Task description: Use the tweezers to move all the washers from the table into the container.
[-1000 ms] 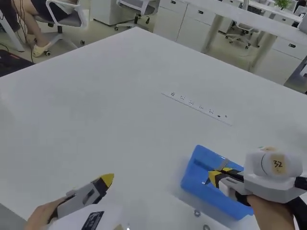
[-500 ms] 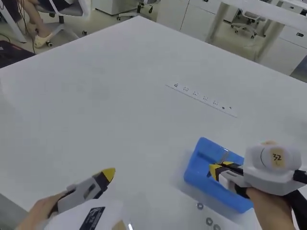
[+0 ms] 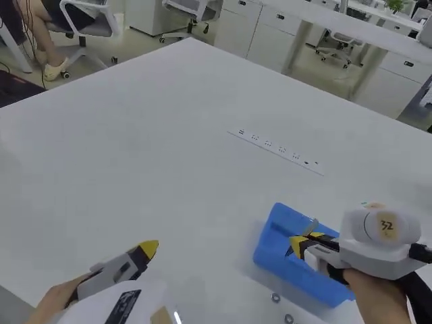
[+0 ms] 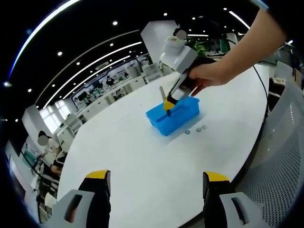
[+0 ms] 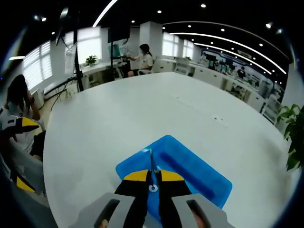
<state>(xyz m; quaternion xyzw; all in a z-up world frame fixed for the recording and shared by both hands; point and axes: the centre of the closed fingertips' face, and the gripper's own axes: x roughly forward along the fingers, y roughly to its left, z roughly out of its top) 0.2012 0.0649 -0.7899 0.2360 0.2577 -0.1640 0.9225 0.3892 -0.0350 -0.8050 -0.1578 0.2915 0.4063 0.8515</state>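
Head view: forward and down across the worktop [image 3: 169, 135] from its near edge. Left gripper view: low, facing the blue container [image 4: 183, 114] from well away. Right gripper view: close above it.

Container [image 3: 287, 266]: blue rectangular tray, open-topped, sitting flat on the desk [image 3: 169, 155] at my near right.
Tweezers [image 5: 151, 164]: slim metal pair, pinched between the fingers of the right gripper [image 5: 152, 178], tips pointing into the tray.
Washers [image 3: 275, 298]: small metal rings. I can make out at least two, flat on the desk just beside the tray's near wall.
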